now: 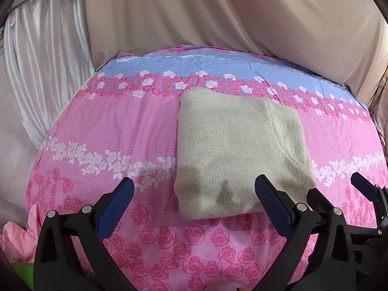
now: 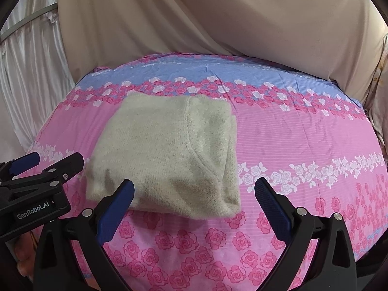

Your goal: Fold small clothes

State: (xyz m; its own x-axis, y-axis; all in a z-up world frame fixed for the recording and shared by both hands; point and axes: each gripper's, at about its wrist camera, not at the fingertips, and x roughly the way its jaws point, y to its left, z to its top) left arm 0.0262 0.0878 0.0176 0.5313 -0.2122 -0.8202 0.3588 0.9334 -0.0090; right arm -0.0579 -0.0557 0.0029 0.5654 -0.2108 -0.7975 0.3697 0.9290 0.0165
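A cream knitted garment (image 1: pixel 240 150) lies folded into a thick rectangle on the pink floral bed cover (image 1: pixel 121 126); it also shows in the right wrist view (image 2: pixel 167 155). My left gripper (image 1: pixel 194 189) is open and empty, its blue pads just short of the garment's near edge. My right gripper (image 2: pixel 194 189) is open and empty, also just short of the near edge. The right gripper shows at the right of the left wrist view (image 1: pixel 339 186). The left gripper shows at the left of the right wrist view (image 2: pixel 55 160).
The bed cover (image 2: pixel 303 133) has a blue band at the far side. Beige cloth (image 1: pixel 218 12) hangs behind the bed and a white satin curtain (image 1: pixel 43 55) hangs at the left. Crumpled pink clothing (image 1: pixel 17 242) lies at the lower left.
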